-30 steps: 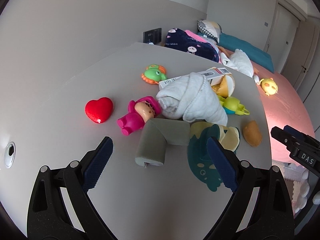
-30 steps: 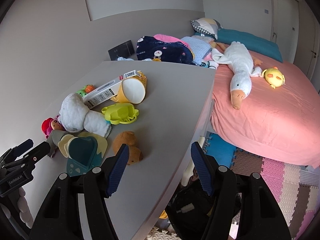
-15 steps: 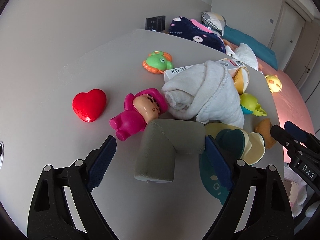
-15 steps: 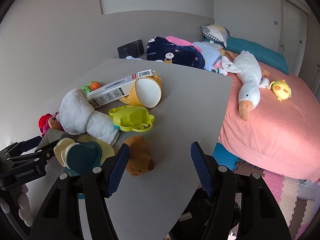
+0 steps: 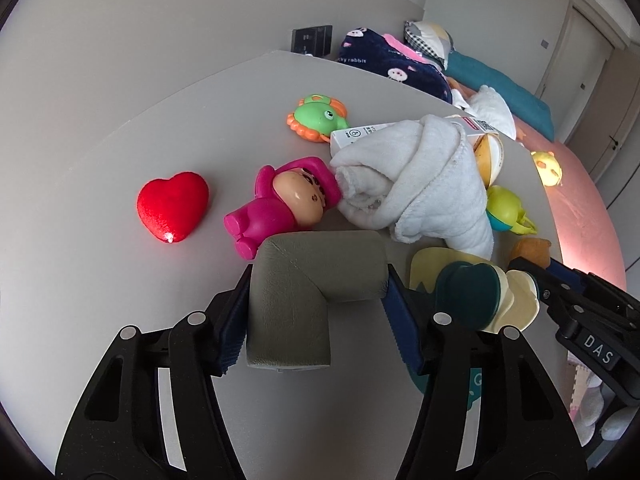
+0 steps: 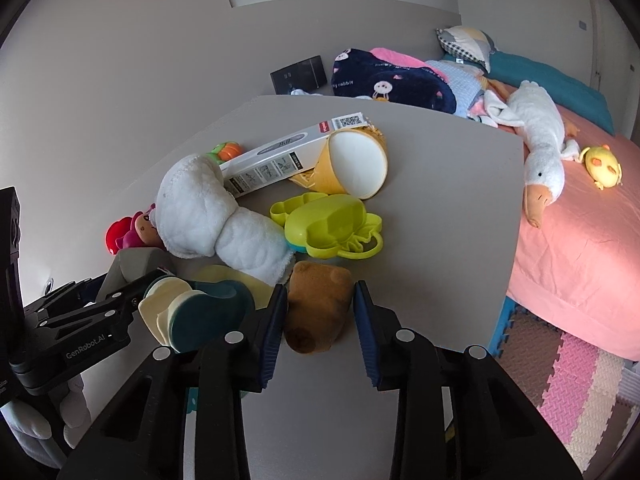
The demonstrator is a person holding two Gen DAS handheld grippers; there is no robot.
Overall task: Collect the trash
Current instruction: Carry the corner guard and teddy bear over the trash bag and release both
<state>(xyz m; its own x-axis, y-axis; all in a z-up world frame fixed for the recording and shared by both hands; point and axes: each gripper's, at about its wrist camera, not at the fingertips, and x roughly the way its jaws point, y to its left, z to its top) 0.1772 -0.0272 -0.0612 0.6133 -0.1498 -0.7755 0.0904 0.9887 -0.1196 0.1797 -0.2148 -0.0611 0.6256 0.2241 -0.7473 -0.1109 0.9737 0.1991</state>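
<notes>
On the table [image 5: 100, 184], the left tool [image 5: 316, 308] grips a grey foam corner piece [image 5: 304, 288] and the right tool [image 6: 320, 320] clamps a brown plush toy [image 6: 316, 304], with a white towel [image 6: 212, 212], a box [image 6: 276, 160] and a yellow cup [image 6: 356, 164] beyond.

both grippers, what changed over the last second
The left gripper moved forward and closed around the grey foam corner piece. The right gripper moved forward and closed around the brown plush toy. The white towel, red heart and pink doll stayed put.
</notes>
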